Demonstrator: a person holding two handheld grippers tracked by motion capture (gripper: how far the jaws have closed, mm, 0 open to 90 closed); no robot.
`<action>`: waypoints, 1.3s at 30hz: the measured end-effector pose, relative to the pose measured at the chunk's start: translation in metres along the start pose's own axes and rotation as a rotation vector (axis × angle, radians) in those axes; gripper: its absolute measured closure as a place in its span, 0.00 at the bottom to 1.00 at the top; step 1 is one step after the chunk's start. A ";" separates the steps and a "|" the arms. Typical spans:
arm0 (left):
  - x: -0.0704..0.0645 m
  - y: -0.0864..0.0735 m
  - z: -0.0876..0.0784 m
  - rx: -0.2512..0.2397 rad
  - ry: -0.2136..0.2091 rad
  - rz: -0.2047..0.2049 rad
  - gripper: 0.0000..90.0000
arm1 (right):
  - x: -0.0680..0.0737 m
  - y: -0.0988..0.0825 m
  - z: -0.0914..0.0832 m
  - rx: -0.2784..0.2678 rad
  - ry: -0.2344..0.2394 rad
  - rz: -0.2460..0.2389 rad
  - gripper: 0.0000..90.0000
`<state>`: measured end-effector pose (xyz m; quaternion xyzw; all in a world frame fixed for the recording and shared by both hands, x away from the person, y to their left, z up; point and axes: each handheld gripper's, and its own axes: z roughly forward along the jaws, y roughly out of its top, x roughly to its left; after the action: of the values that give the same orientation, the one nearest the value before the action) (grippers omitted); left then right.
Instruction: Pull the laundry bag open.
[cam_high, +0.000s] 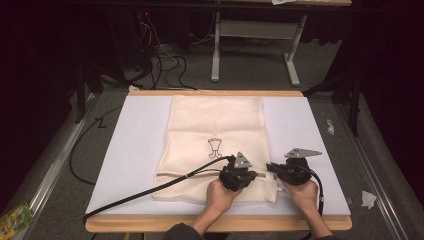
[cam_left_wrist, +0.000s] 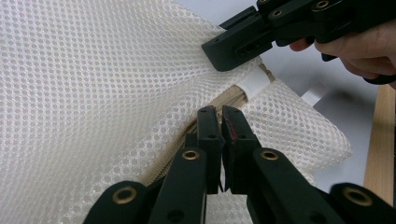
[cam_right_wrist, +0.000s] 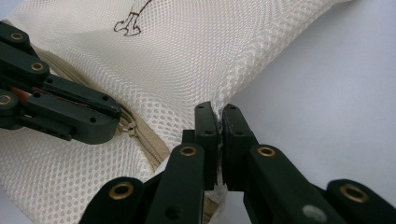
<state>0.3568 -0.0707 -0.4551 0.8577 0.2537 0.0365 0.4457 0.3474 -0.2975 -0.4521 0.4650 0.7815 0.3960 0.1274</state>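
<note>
A cream mesh bag (cam_high: 215, 125) with a small dark printed figure (cam_high: 214, 147) lies flat on a white board (cam_high: 140, 150). A tan zipper (cam_left_wrist: 229, 99) runs across its near end. My left gripper (cam_left_wrist: 222, 122) is shut at the zipper, apparently on the pull; the slider (cam_right_wrist: 127, 127) shows just past its tips. My right gripper (cam_right_wrist: 217, 115) is shut on the bag's side edge, pinching the mesh seam. In the high view the left gripper (cam_high: 254, 176) and right gripper (cam_high: 270, 166) face each other at the bag's near right corner.
The board rests on a wooden table (cam_high: 215, 223). A black cable (cam_high: 150, 190) trails left from the left gripper across the board. Beyond the table stand a grey desk frame (cam_high: 255, 30) and floor cables (cam_high: 165, 65). A white tab (cam_left_wrist: 254, 83) sits at the zipper's end.
</note>
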 end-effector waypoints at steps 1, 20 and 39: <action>0.000 0.000 -0.001 -0.002 -0.002 -0.003 0.97 | 0.000 0.000 0.000 0.001 -0.001 0.000 0.98; 0.005 -0.002 -0.012 -0.012 -0.001 -0.007 0.97 | 0.001 0.000 0.001 0.000 -0.008 -0.006 0.98; 0.012 -0.009 -0.022 -0.026 -0.012 -0.031 0.97 | 0.001 -0.001 0.002 0.003 -0.014 -0.007 0.98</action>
<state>0.3577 -0.0443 -0.4508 0.8480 0.2637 0.0278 0.4590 0.3472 -0.2957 -0.4532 0.4650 0.7829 0.3913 0.1335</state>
